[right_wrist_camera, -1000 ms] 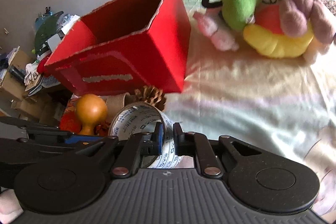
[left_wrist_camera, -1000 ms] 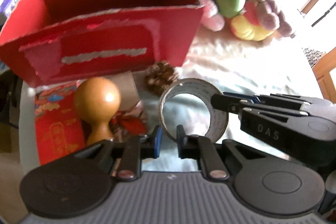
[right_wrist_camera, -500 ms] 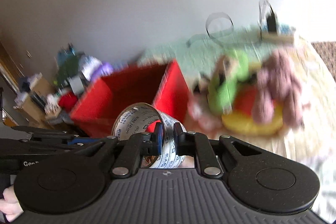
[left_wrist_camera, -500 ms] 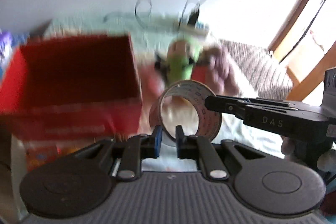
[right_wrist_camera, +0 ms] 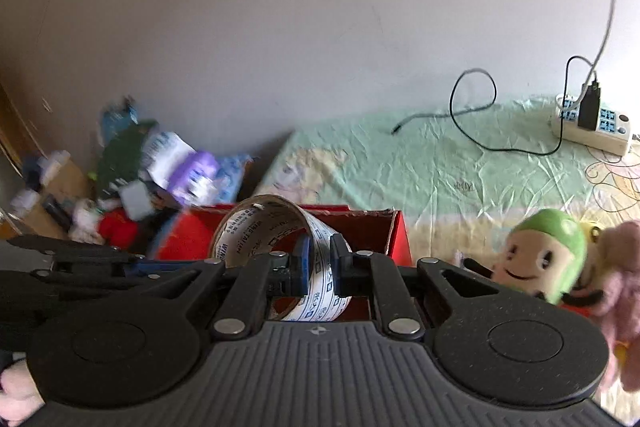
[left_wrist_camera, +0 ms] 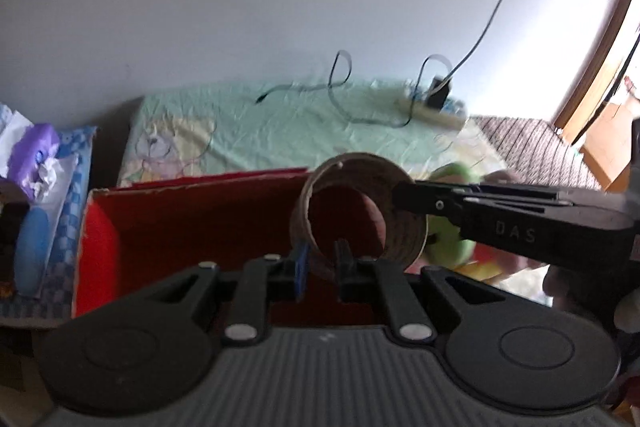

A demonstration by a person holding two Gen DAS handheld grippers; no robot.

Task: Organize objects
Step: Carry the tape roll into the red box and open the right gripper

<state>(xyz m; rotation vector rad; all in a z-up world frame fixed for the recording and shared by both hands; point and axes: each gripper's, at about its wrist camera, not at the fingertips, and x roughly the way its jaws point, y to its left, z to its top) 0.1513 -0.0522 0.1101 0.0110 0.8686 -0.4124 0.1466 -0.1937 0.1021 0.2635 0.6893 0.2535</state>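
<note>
Tape roll (right_wrist_camera: 280, 259) held over the red cardboard box (left_wrist_camera: 192, 211) — left gripper (left_wrist_camera: 320, 263) and right gripper (right_wrist_camera: 319, 263) both pinching its wall. Risk: uneven release could tip it past the rim.

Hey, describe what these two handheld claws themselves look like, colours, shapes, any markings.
Both are matte black plastic. The left claw and right claw each have a ribbed grey-black base, two round discs, silver pivot pins and slim linkage fingers, one tipped with a blue pad. Seen from the left wrist camera, the right claw's side carries raised letters "DAS". No sleeves or cables on them are visible.
</note>
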